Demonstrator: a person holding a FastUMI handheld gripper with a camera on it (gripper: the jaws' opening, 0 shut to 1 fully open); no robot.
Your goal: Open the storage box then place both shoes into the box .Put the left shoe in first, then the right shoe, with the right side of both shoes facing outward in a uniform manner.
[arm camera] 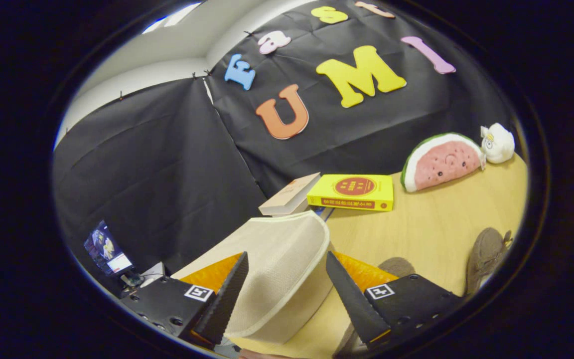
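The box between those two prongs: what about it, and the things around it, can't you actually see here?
- Box: its inside is hidden by its own cream lid and wall, gripper view. The gripper is open around it; contact unclear.
- Shoes: one cut off by the view's edge, the other largely behind a finger; left or right can't be told.
- Pale book: its lower edge is hidden by the box.

Storage box lid (287,259) between the spread jaws, books (352,192) beyond it, shoe (486,254) right on table (431,229).
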